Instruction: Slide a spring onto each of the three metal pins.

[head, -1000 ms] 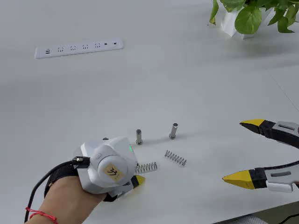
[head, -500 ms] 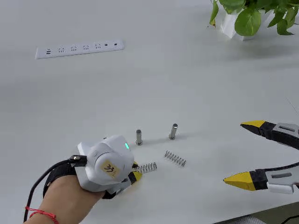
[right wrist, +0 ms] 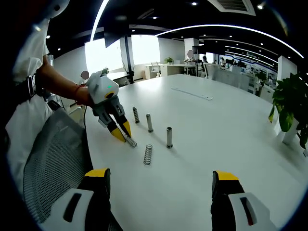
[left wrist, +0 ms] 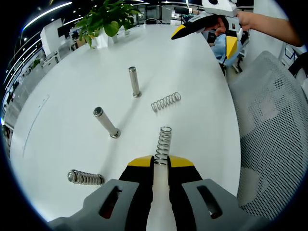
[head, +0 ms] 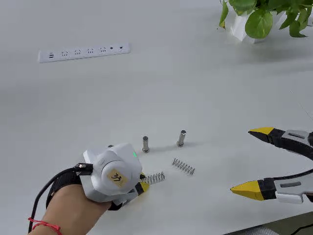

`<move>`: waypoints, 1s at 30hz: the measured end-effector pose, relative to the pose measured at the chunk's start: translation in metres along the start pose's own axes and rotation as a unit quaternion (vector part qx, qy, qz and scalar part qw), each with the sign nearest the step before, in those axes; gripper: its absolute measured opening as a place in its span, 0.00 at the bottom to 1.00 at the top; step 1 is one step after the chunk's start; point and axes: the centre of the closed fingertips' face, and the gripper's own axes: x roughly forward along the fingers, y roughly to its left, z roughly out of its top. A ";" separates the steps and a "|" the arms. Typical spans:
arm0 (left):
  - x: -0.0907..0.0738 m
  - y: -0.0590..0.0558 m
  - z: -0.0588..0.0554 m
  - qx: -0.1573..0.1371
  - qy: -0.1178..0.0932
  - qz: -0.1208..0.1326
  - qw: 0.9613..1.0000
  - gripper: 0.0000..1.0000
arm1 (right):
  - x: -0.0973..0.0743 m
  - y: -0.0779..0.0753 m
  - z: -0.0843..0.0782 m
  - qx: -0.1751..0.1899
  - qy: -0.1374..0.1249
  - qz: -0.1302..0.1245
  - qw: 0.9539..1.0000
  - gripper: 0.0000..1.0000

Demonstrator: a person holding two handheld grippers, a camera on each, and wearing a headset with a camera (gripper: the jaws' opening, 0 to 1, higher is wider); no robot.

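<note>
Bright overhead light, soft shadows, fisheye-warped edges.

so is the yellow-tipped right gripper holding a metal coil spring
No, the right gripper is wide open and empty; a loose metal coil spring lies on the white table ahead.

A wide white bench (head: 205, 88) carries a white power strip (head: 83, 51) at ten o'clock and a leafy potted plant (head: 264, 14) at one o'clock. A grey mesh chair (left wrist: 274, 134) stands at three o'clock in the left gripper view. Curved ceiling light strips (right wrist: 226, 26) glow at twelve o'clock in the right gripper view, above an open office.
</note>
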 end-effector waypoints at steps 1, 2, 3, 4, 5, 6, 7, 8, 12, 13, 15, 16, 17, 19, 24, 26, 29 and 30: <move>0.000 0.000 0.000 -0.001 0.001 0.000 1.000 0.07 | 0.000 0.001 0.000 0.000 0.000 0.000 1.000 0.87; 0.000 -0.001 0.000 -0.001 0.001 0.000 1.000 0.07 | 0.000 0.001 0.000 0.000 0.000 0.001 1.000 0.87; -0.001 -0.001 -0.001 -0.001 0.001 0.000 1.000 0.07 | 0.001 0.002 0.000 0.000 0.001 0.001 1.000 0.87; -0.001 -0.002 -0.001 -0.002 0.001 -0.001 1.000 0.07 | 0.001 0.002 0.000 0.000 0.001 0.001 1.000 0.86; -0.001 -0.002 -0.001 -0.004 0.001 -0.002 1.000 0.07 | 0.001 0.002 0.000 0.000 0.000 0.002 1.000 0.86; -0.001 -0.003 -0.001 -0.006 0.001 -0.002 1.000 0.07 | 0.001 0.003 0.001 0.000 0.000 0.002 1.000 0.86; -0.002 -0.003 -0.001 -0.008 0.000 -0.002 1.000 0.07 | 0.002 0.003 0.001 0.000 -0.001 0.002 1.000 0.86; -0.003 -0.003 -0.001 -0.008 -0.001 -0.002 1.000 0.07 | 0.002 0.004 0.001 0.000 0.000 0.003 1.000 0.86; -0.004 -0.004 0.001 -0.013 -0.007 -0.004 1.000 0.07 | 0.004 0.007 0.003 -0.001 -0.001 0.007 1.000 0.86; -0.005 -0.005 0.001 -0.013 -0.008 -0.004 1.000 0.07 | 0.004 0.007 0.003 -0.002 0.000 0.008 1.000 0.86; -0.005 -0.005 -0.001 -0.014 -0.008 -0.005 1.000 0.07 | 0.005 0.008 0.004 -0.002 0.000 0.009 1.000 0.85; -0.005 -0.006 -0.001 -0.015 -0.008 -0.005 1.000 0.07 | 0.005 0.008 0.004 -0.002 0.000 0.009 1.000 0.85; -0.006 -0.006 0.000 -0.019 -0.011 -0.006 1.000 0.07 | 0.005 0.008 0.005 -0.003 0.000 0.009 1.000 0.85; -0.006 -0.006 0.000 -0.022 -0.013 -0.006 1.000 0.07 | 0.006 0.008 0.006 -0.004 -0.001 0.010 1.000 0.85; -0.007 -0.006 0.000 -0.025 -0.016 -0.006 1.000 0.07 | 0.007 0.009 0.006 -0.006 0.001 0.012 1.000 0.85; -0.008 -0.006 -0.001 -0.025 -0.016 -0.008 1.000 0.07 | 0.008 0.010 0.007 -0.006 0.000 0.013 1.000 0.85; -0.009 -0.007 0.000 -0.031 -0.019 -0.012 0.999 0.07 | 0.008 0.009 0.006 -0.006 0.003 0.012 1.000 0.84; -0.009 -0.007 0.001 -0.036 -0.022 -0.012 0.999 0.07 | 0.008 0.009 0.007 -0.007 0.001 0.013 1.000 0.84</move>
